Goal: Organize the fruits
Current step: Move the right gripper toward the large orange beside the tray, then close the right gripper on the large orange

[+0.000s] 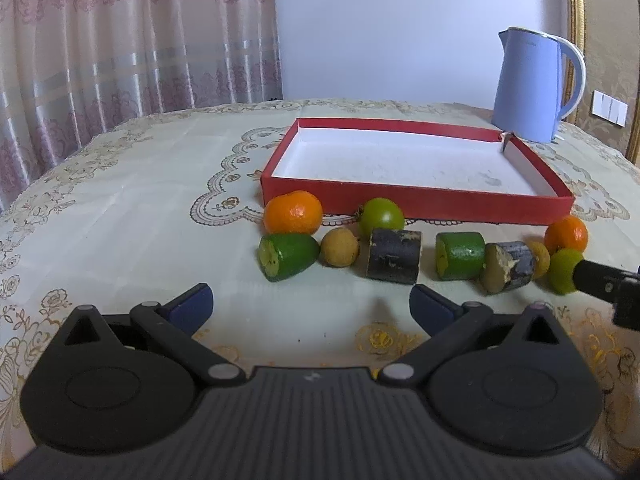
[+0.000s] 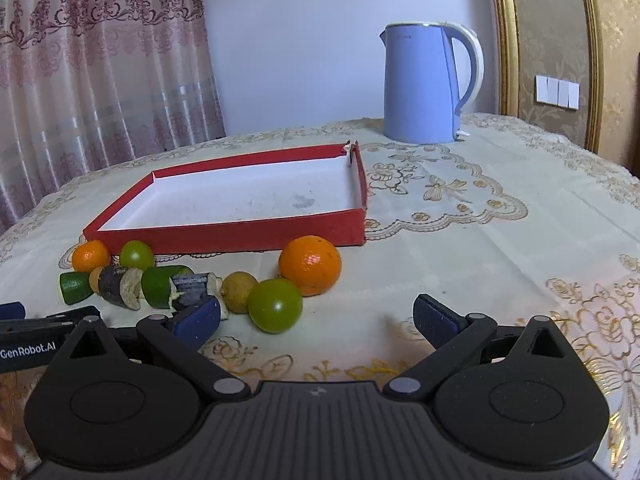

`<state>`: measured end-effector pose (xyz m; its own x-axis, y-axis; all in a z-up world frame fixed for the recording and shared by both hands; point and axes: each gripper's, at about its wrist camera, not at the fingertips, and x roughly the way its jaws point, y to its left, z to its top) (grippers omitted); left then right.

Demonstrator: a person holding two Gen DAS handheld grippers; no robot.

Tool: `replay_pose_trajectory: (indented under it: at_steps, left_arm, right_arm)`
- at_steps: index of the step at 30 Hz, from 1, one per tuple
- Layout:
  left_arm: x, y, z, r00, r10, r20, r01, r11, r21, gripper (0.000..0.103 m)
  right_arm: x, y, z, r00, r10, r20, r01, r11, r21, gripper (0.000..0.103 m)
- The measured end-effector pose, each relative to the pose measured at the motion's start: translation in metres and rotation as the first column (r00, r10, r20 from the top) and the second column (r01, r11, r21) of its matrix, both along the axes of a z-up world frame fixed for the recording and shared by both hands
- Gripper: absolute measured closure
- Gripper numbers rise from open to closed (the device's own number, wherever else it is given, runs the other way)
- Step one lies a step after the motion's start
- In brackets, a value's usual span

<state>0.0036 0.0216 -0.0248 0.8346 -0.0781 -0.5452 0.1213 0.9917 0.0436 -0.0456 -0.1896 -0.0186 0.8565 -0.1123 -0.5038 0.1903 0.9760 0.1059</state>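
A red tray (image 1: 416, 199) with a white bare floor lies on the table; it also shows in the right wrist view (image 2: 240, 236). Fruits lie in a row before its near wall: an orange (image 1: 293, 212), a green round fruit (image 1: 381, 216), a cut green piece (image 1: 286, 256), a yellow ball (image 1: 340, 246), dark cane chunks (image 1: 394, 254), another green piece (image 1: 460, 256). In the right wrist view an orange (image 2: 310, 265) and a green fruit (image 2: 275, 305) lie nearest. My left gripper (image 1: 312, 308) is open and empty, short of the row. My right gripper (image 2: 316, 316) is open and empty, near the green fruit.
A blue electric kettle (image 1: 528, 84) stands behind the tray's far right corner, also in the right wrist view (image 2: 424, 84). An embroidered cloth (image 2: 500, 240) covers the table. Curtains hang at the back left. A gold frame stands at the right.
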Motion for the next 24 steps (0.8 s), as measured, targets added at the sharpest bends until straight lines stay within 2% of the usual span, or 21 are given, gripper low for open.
replay_pose_trajectory:
  at_steps: [9,17,24]
  left_arm:
    - [0.006,-0.008,-0.005,1.0,-0.003,-0.004,0.003,1.0,0.026,0.0]
    - [0.015,-0.009,-0.01,1.0,-0.004,-0.025,0.005,1.0,0.021,0.0]
    - [0.02,-0.008,-0.011,0.999,-0.019,-0.043,0.019,1.0,0.009,0.0]
  right_arm:
    - [0.0,-0.006,0.005,0.999,-0.016,0.03,0.017,0.998,-0.053,0.0]
    - [0.026,-0.014,0.012,0.998,-0.055,0.036,0.057,0.997,-0.06,0.0]
    - [0.048,-0.016,0.008,0.999,-0.045,0.005,0.045,0.999,-0.01,0.0]
